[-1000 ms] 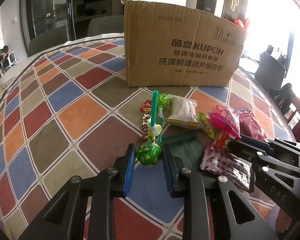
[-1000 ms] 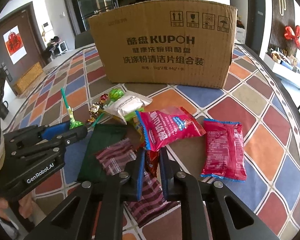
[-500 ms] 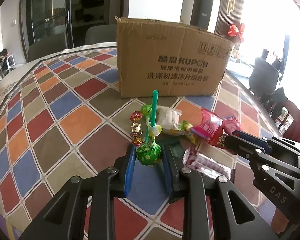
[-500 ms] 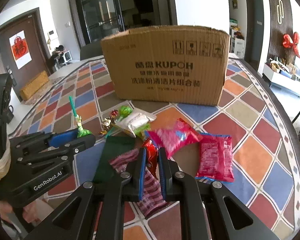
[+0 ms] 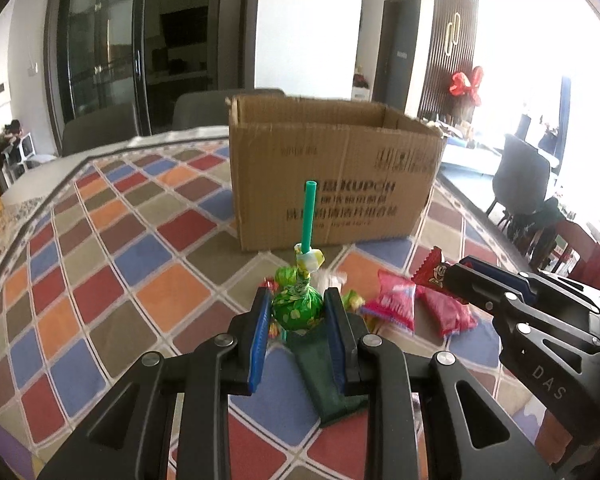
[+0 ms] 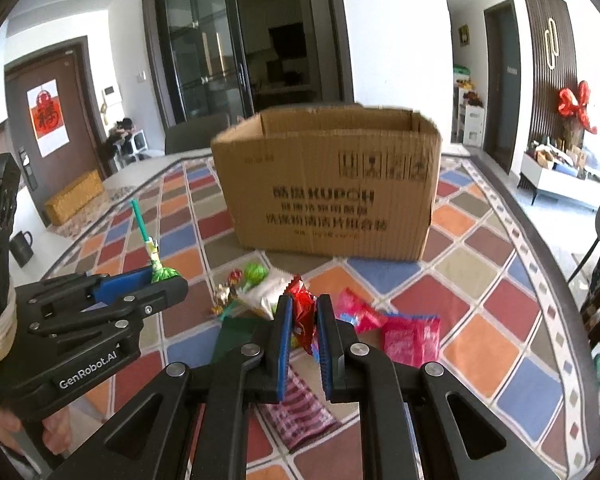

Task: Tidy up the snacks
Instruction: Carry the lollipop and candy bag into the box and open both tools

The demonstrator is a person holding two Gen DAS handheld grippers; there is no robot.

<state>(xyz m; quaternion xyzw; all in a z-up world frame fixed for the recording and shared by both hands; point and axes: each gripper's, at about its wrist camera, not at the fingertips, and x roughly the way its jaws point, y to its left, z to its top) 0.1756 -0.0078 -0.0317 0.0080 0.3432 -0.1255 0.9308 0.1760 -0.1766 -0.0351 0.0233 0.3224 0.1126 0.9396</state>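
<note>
Gripping a green-wrapped lollipop (image 5: 298, 310) by its head, stick pointing up, the left gripper (image 5: 296, 312) hangs above the checkered tablecloth (image 5: 100, 280); farther right, the right gripper (image 6: 303, 322) is clamped on a red snack packet (image 6: 302, 312); remaining snacks (image 6: 410, 336) lie below, near the open cardboard box (image 6: 328, 196) standing beyond

The brown corrugated cardboard box (image 6: 328, 184) with black print stands open-topped near the tabletop's far edge, its near wall the only tall obstacle ahead. Just before it, a cluster of red, pink and green snack packets (image 6: 410, 336) crowds the middle of the chequered tablecloth (image 5: 100, 280). The cloth toward the left edge and toward the right edge (image 6: 500, 300) lies bare and passable.
</note>
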